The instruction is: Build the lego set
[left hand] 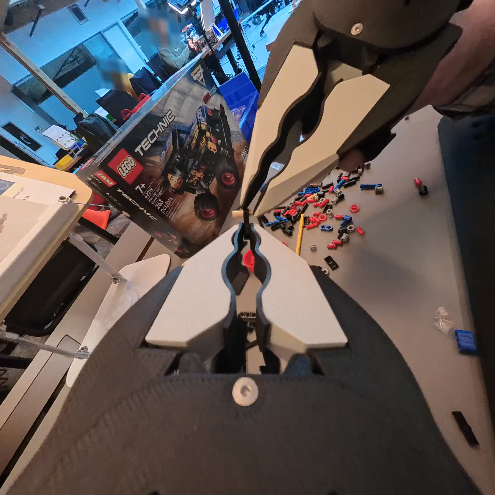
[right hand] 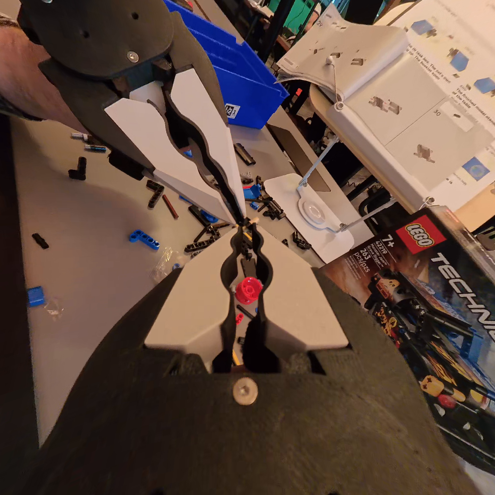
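Plenty of print around, not quoting any of it. The set box [left hand: 171,171] [right hand: 417,281] carries a red square logo, big white lettering and small lines with numbers on its front and side. The blue bin [right hand: 249,88] has a small white sticker [right hand: 232,112]. The instruction booklet [right hand: 396,112] on its stand shows tiny step numbers, and the printed sheet [right hand: 471,101] behind has text lines, too blurred to read properly.
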The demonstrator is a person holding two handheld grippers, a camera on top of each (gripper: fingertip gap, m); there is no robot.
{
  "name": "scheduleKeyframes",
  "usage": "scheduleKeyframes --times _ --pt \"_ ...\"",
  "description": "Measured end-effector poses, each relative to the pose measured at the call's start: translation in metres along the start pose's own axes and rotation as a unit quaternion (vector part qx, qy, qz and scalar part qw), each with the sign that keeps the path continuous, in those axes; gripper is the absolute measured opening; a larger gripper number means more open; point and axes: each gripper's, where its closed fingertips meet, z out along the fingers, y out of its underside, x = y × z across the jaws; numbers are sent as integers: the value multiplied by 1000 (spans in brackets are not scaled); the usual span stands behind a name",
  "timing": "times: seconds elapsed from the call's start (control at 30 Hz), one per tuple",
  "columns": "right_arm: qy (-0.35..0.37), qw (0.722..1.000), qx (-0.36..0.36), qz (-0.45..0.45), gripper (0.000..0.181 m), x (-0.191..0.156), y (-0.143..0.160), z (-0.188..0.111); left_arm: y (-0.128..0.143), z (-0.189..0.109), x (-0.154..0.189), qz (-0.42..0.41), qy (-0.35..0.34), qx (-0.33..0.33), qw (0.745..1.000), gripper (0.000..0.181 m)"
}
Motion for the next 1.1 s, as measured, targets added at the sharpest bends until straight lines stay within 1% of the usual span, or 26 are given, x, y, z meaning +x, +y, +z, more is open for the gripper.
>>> scheduleKeyframes --times 0.27,0.3,0.4,0.53,0.6,0.73,0.8,0.93,1.1 --pt "20 999 30 29 4 5 -10 -1 -7 -5 -7 0 -30 18 999 1" --pt "27 999 35 28 0 6 -12 -2 -8 -6 -9 2 -37 19 999 0" --pt "29 998 45 38 0 7 -15 -3 -11 -7 -12 -1 -45 31 999 0" --pt "41 997 43 39 0 11 -14 -4 -13 -7 -13 3 -54 36 998 0" --pt "33 996 51 61 2 12 -14 -5 -13 -8 -15 4 -62 37 997 0" --pt "30 995 54 75 8 13 -12 -5 -14 -7 -15 4 -62 41 997 0" --pt "27 995 52 75 10 11 -11 -3 -14 -6 -14 2 -58 44 997 0" --pt "23 994 63 85 7 10 -13 -2 -17 -6 -10 -11 -41 59 997 1" --pt "12 990 91 111 6 11 -19 -5 -23 -8 -10 -83 0 97 992 1"
